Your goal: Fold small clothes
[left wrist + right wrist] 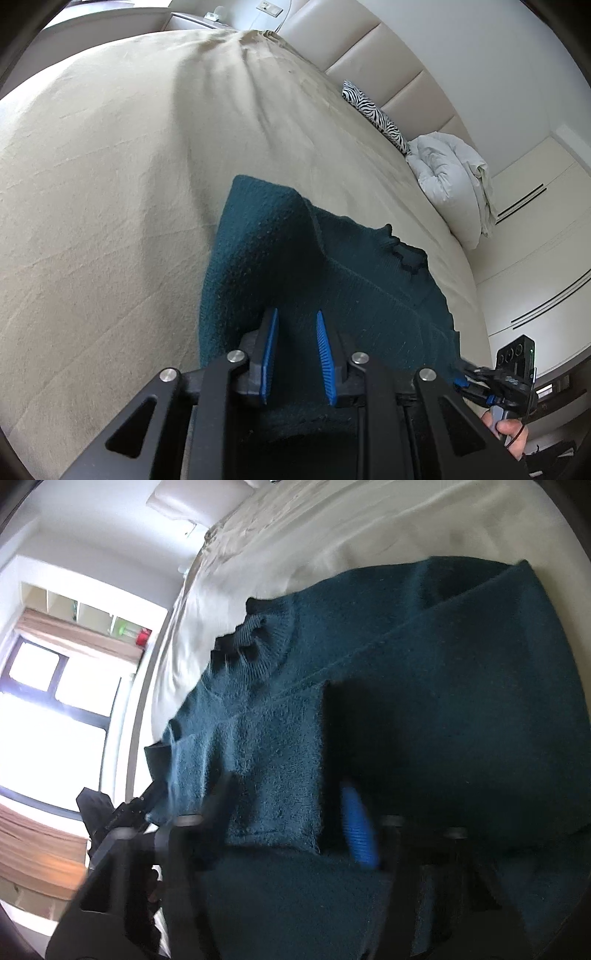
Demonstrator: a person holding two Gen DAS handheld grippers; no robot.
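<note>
- Dark teal knit sweater (332, 280) is lying on the beige bedspread (110, 184), near the bed's edge. Long axis runs away from the left camera, collar (406, 254) at the far right end.
- One sleeve is folded in across the body.
- Left gripper (295, 350): blue pads sit a narrow gap apart, sweater below them; can't tell if they pinch anything.
- Right gripper (291, 812) is blurry, jaws slightly apart over the fabric, nothing clamped.
- Only the left view gets the zebra pillow (373, 114), white duvet (450, 177) and padded headboard (369, 48); only the right view gets the window (55, 709).
- No readable writing anywhere.
</note>
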